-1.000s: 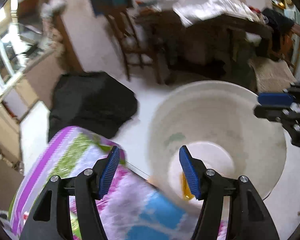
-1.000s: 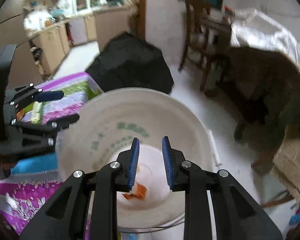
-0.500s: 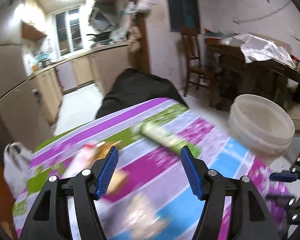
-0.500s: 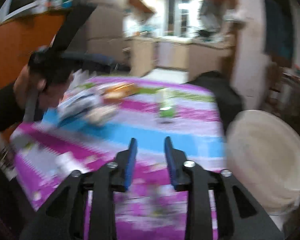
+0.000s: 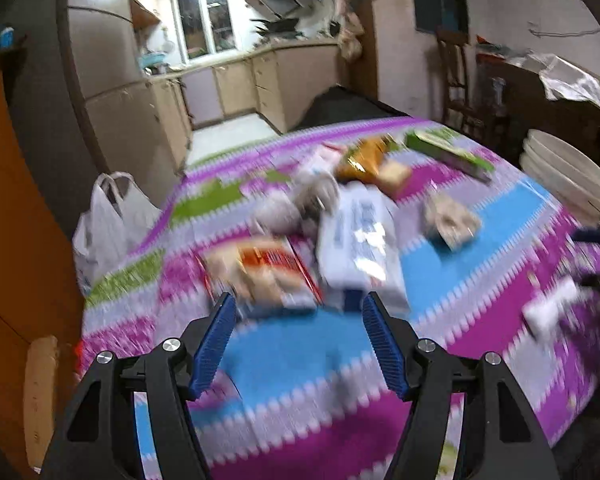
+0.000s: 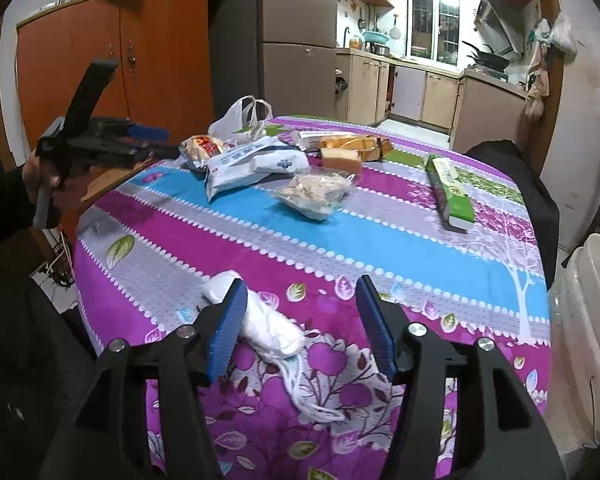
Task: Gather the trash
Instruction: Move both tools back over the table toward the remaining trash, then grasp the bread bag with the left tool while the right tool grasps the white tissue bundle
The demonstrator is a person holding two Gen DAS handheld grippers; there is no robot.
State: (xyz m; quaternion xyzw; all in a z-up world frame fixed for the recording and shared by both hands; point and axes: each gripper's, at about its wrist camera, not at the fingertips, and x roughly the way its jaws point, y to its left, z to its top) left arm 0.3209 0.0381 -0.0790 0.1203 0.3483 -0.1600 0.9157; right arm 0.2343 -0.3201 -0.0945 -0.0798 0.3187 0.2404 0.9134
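Observation:
Trash lies on a table with a purple, blue and green cloth (image 6: 340,240). A crumpled white tissue (image 6: 268,328) lies just under my right gripper (image 6: 300,320), which is open and empty. Farther off lie a white wipes pack (image 6: 256,164), a clear bag of scraps (image 6: 312,192), a red snack pack (image 6: 202,148), an orange wrapper (image 6: 356,146) and a green box (image 6: 450,192). My left gripper (image 5: 296,340) is open and empty above the near table edge, facing the red pack (image 5: 268,272) and the wipes pack (image 5: 356,236). The white bucket (image 6: 588,320) stands right of the table.
A white plastic bag (image 5: 108,220) hangs at the table's left side. An orange cabinet (image 6: 112,64) stands left, kitchen counters (image 6: 420,88) behind. A black-covered object (image 6: 512,168) sits beyond the table. The bucket also shows in the left wrist view (image 5: 568,176).
Both grippers swung from over the bucket to face the table. The right gripper's jaws opened wide and now hover over the white tissue. The left stayed open.

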